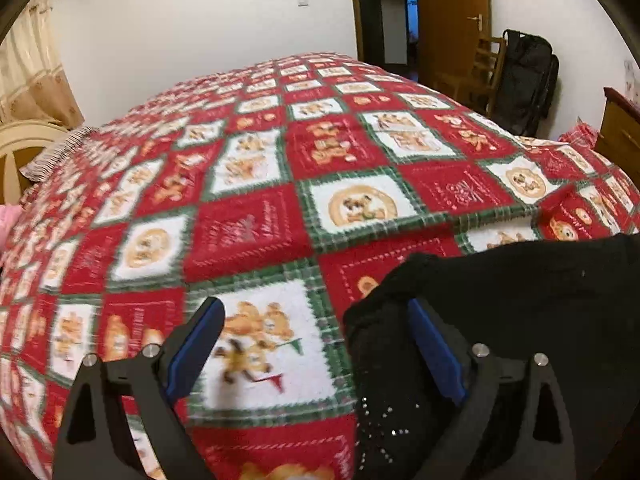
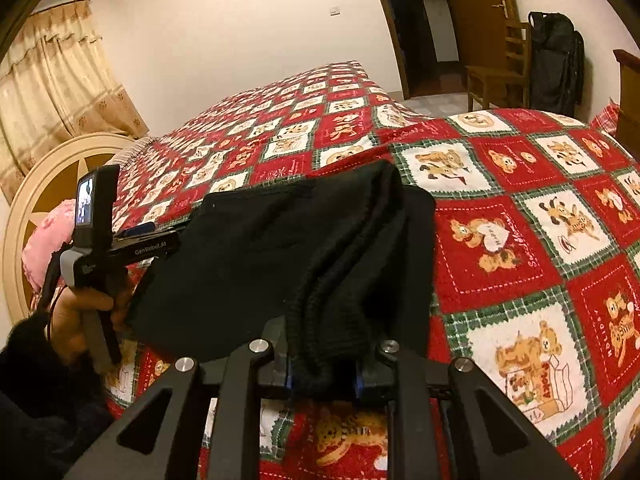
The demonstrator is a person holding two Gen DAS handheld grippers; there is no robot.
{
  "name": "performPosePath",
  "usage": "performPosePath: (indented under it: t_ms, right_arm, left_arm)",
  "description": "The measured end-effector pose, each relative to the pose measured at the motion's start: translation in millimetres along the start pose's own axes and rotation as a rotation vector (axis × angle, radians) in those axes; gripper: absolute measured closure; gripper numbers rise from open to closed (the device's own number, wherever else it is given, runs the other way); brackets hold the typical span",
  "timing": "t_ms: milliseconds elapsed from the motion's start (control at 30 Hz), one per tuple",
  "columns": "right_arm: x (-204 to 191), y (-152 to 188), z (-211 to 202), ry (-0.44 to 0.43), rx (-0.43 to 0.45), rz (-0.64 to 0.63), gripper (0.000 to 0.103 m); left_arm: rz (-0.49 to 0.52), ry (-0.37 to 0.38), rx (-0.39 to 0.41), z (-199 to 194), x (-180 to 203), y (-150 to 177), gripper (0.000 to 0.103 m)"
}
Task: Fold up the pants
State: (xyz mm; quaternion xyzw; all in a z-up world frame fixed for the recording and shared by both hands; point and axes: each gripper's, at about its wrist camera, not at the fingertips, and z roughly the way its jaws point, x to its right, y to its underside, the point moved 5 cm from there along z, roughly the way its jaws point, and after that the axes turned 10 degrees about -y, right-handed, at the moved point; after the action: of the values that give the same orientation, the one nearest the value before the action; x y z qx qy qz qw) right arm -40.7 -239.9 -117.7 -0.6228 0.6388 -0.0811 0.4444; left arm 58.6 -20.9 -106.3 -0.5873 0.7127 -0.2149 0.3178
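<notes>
The black knit pants [image 2: 256, 256] hang in a bundle over the red patchwork bedspread [image 2: 520, 240]. My right gripper [image 2: 324, 380] is shut on a bunched ribbed edge of the pants. My left gripper [image 1: 316, 344] is open, its blue-padded fingers [image 1: 436, 352] wide apart; the pants [image 1: 520, 288] lie against its right finger and fill the lower right of that view. The left gripper's body [image 2: 132, 248] shows in the right wrist view at the pants' left edge, held by a hand [image 2: 80, 316].
The bedspread [image 1: 256, 224] covers a wide bed. A cream headboard [image 2: 52, 184] and pink pillow [image 2: 44, 240] are at the left. A wooden chair [image 2: 500, 72], black bag [image 2: 556, 60] and open door [image 2: 476, 12] stand beyond the bed.
</notes>
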Motion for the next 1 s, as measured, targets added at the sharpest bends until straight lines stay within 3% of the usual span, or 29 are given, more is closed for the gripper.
performPosePath:
  t_ms: [100,167,233,333,467,633,700,900,1000]
  right_arm:
    - [4,-1,-15,0.022,0.005,0.022,0.072]
    - [2,-4,-28,0.111,0.035,-0.005,0.070]
    - [-10,-11,-39,0.222,0.087,-0.095,0.069]
    - [-37,-32,-36,0.295,0.147,-0.226,0.069]
    - [-49,-59,-11,0.241,0.157,-0.267,0.069]
    - [-22,-68,41,0.195,0.026,-0.176,0.069]
    - [-8,-65,54,0.214,-0.004,-0.130,0.069]
    - [2,-65,48,0.178,0.048,-0.063,0.069]
    - [-10,-63,22,0.179,0.126,-0.069,0.069]
  left_arm:
    - [0.005,0.024,-0.013,-4,-6,-5,0.007]
    - [0.015,0.039,-0.017,-9,-11,-7,0.007]
    - [0.003,0.038,-0.009,-17,-19,-11,0.007]
    - [0.006,0.015,0.031,-32,-26,-19,0.008]
    - [0.045,0.052,0.075,-48,-6,-30,0.008]
    - [0.103,0.062,0.077,-50,29,-31,0.008]
    - [0.138,0.056,0.031,-36,44,-28,0.008]
    - [0.131,0.031,-0.008,-22,50,-25,0.008]
    - [0.134,0.029,-0.013,-20,51,-26,0.008]
